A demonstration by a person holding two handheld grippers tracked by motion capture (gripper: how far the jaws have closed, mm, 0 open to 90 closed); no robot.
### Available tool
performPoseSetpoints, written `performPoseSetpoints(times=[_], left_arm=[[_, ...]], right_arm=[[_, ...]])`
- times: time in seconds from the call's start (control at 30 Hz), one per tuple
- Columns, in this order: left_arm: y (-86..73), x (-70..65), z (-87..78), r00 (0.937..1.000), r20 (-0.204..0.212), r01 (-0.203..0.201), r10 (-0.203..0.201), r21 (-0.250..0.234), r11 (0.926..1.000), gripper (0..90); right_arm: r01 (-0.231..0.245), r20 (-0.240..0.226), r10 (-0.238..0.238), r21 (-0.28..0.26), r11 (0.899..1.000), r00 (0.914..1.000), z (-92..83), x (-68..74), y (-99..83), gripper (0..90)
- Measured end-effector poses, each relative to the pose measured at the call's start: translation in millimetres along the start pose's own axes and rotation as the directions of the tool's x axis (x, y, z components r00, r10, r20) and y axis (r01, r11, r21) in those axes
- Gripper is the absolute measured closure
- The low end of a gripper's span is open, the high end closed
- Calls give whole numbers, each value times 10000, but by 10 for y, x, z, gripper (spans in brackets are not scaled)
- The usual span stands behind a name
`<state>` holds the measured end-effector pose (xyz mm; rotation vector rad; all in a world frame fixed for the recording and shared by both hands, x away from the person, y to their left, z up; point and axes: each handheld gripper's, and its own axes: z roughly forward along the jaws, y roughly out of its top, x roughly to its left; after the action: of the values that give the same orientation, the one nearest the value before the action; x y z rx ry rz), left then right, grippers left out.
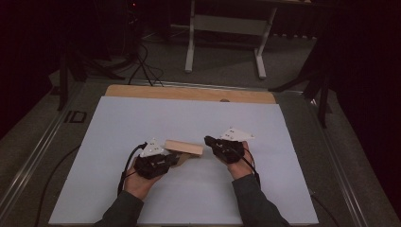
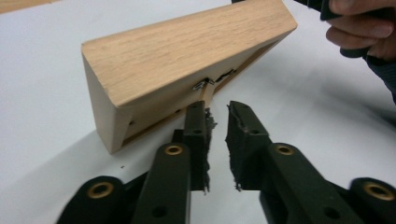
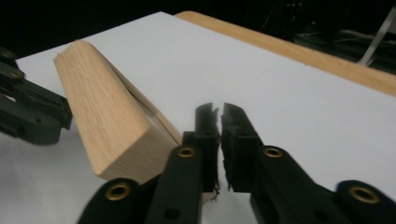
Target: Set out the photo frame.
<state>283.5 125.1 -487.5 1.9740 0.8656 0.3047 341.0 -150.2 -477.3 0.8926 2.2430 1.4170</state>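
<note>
Both tongs, left [image 2: 217,109] nearly pressed together and right [image 3: 219,112] pressed together empty, should spread before squarely pinching the tilted wooden block [image 1: 183,147].

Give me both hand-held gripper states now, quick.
Left hand-held gripper: slightly open, tips at the wooden frame, nothing seen between them.
Right hand-held gripper: shut, beside the wooden frame, nothing visibly held.
</note>
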Motion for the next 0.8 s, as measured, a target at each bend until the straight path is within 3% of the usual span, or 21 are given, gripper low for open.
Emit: performPoseSetpoints(times=[0.17,0.33,0.8], left_arm=[[8,9,20,9994,-348,7,-4,83,10000,883],[20,27,32,9985,-539,77,-68,154,9999,894],[70,71,127,9976,-699,38,-16,318,9995,896]], right_arm=[[-235,-389,239,99,9997,9990,69,-26,-36,900],[-312,-660,327,236,9992,9973,139,3,-57,899],[-195,-748,221,355,9992,9970,137,0,-83,898]])
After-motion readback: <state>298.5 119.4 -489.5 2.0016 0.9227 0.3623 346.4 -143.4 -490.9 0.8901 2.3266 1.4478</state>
